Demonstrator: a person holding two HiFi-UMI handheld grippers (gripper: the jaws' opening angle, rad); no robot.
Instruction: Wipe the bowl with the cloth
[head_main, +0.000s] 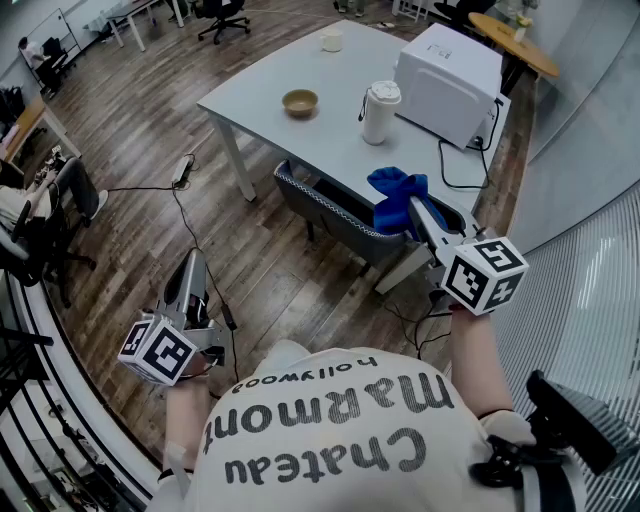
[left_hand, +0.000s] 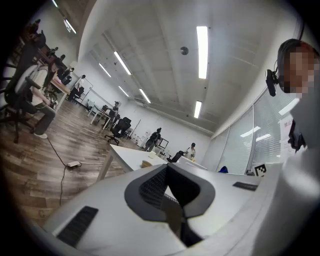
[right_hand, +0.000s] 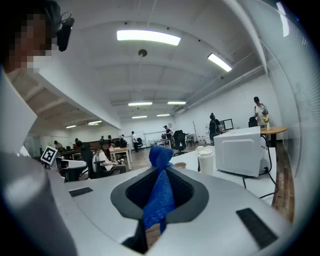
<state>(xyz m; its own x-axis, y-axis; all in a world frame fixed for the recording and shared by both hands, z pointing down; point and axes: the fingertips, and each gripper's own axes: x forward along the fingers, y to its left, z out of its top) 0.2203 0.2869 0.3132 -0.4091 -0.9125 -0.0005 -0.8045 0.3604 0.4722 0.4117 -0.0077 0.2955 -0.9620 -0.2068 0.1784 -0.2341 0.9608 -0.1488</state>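
White shirt with dark lettering fills the bottom of the head view, and both my arms reach forward past it. My left gripper sits low on the left over the wood floor, well away from the table. Its jaws are pressed together with nothing between them. My right gripper is raised on the right, and its jaws pinch the blue cloth. The fabric runs up between the pads and bunches into a loose knot above the tips. It hangs in the air over the grey chair tucked at the table's near edge, touching nothing else that I can see.

The bowl — small, tan, upright — stands on the pale tabletop, well apart from the cloth and from both grippers. Just to its right is a white lidded tumbler, and beyond that a white boxy appliance with a black cable trailing across the table's right end. A small white cup stands near the far edge.
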